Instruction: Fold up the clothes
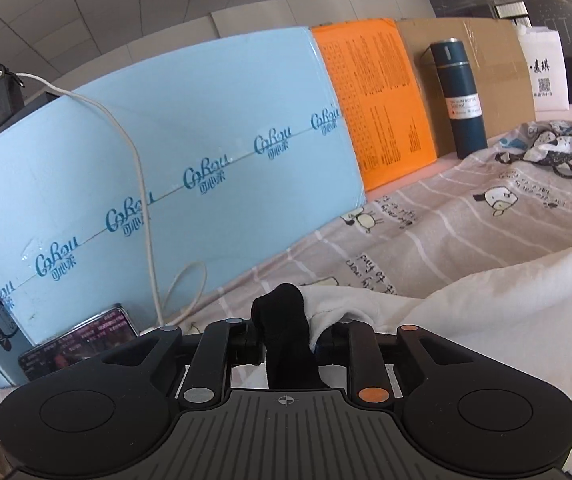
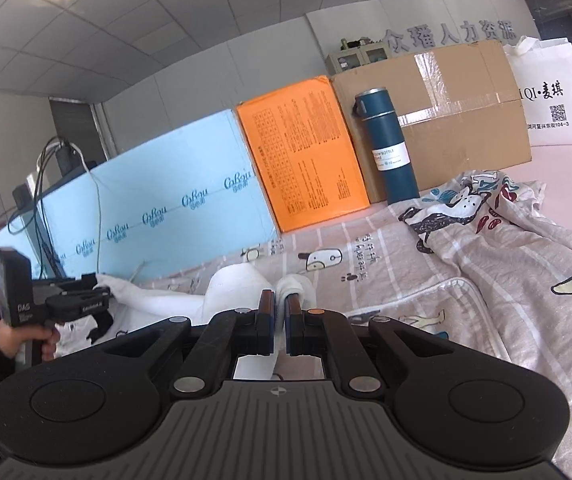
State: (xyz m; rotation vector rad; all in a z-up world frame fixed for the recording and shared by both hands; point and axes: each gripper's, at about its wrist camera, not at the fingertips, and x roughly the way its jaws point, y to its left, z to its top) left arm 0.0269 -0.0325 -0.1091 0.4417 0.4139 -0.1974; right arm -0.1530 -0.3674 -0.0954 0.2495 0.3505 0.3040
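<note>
Keeping the right claw [image 2: 280, 312] pinched on the white garment [image 2: 230, 284] at twelve o'clock over the patterned sheet [image 2: 366, 264], lowering both corners level while the left claw [image 1: 288, 326], part-open, cradles black-and-white cloth

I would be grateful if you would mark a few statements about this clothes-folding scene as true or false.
1. The blue bottle stands upright in front of the cardboard box. True.
2. The right gripper has its jaws spread wide apart. False: they are shut on a fold of the white garment.
3. The orange sheet leans between the light blue board and the cardboard box. True.
4. The patterned bedsheet is plain, with no print. False: it is striped and carries cartoon animals.
5. The left gripper has nothing between its fingers. False: black fabric and white cloth sit there.
</note>
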